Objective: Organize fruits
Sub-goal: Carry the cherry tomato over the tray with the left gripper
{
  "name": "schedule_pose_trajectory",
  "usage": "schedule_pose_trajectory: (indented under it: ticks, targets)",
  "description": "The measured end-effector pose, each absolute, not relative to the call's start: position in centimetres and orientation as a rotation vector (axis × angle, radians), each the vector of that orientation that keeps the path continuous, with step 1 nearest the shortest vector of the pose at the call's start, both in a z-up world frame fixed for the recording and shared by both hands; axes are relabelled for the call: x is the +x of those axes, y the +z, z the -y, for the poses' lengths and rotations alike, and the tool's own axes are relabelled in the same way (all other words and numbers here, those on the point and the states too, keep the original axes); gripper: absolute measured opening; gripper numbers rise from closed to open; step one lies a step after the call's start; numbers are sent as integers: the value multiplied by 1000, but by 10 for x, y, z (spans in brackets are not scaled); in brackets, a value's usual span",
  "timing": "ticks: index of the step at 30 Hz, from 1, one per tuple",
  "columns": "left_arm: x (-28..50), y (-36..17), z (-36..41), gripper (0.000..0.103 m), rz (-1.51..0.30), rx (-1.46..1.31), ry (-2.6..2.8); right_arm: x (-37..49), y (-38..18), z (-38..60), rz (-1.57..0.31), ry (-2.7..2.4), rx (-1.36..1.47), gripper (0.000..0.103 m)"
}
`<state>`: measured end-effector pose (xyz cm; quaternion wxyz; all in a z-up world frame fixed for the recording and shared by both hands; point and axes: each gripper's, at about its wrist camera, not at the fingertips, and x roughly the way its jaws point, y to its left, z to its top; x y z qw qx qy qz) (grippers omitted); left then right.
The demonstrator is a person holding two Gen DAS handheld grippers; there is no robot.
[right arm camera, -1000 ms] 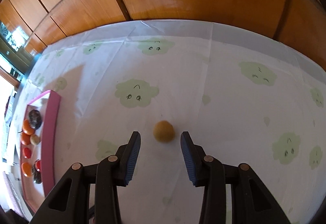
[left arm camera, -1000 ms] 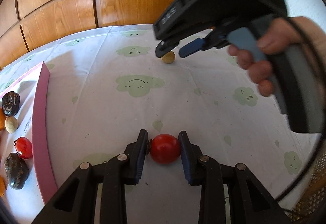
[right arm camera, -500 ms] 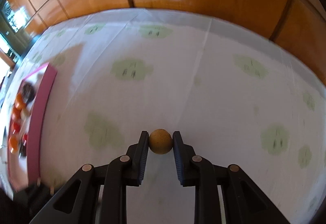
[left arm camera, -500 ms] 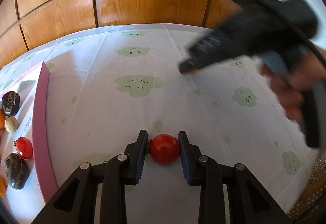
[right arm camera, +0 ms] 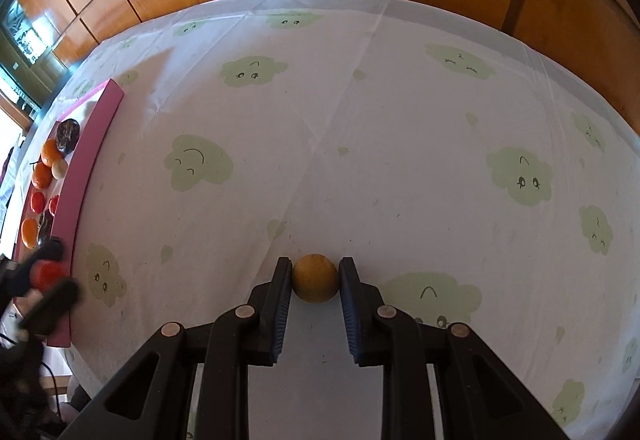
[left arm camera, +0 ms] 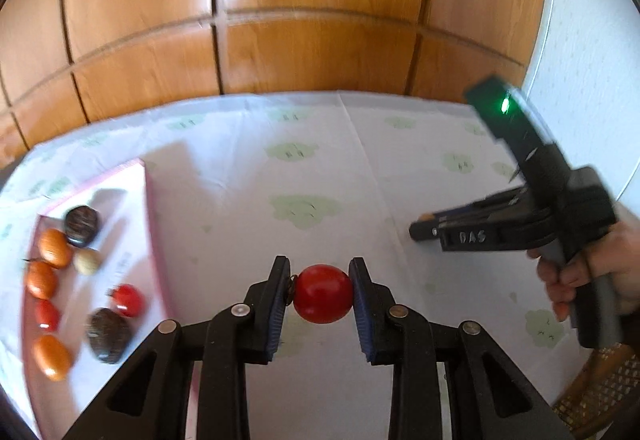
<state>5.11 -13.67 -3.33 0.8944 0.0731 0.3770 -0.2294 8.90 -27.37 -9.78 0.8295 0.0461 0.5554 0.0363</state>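
Gripping across its widest middle, the left claw (left arm camera: 322, 294) pinches a small, glossy round red tomato (left arm camera: 322, 294) above the counter (left arm camera: 360, 167), beside the pink-rimmed tray (left arm camera: 154, 232). It looks light, smooth and easily bruised. The right claw (right arm camera: 315, 280) clamps a small, firm-looking tan round fruit (right arm camera: 315, 278) likewise.

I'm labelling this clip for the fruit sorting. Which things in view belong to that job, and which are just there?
Part of the job:
- round red tomato in the left gripper
- small tan round fruit in the right gripper
- pink-rimmed tray holding sorted fruit

Just there:
- cloud-print white tablecloth
- wooden wall panels
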Motion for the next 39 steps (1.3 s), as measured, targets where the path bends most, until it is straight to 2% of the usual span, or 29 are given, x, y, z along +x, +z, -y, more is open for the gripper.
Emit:
schedule_pose_trajectory:
  ticks: [13, 39]
  targets:
    - [26, 12, 82, 31, -671, 123, -361, 79, -99, 283, -1159, 87, 121, 24]
    - [20, 5, -44, 31, -674, 16, -32, 70, -97, 262, -1100, 66, -59, 24]
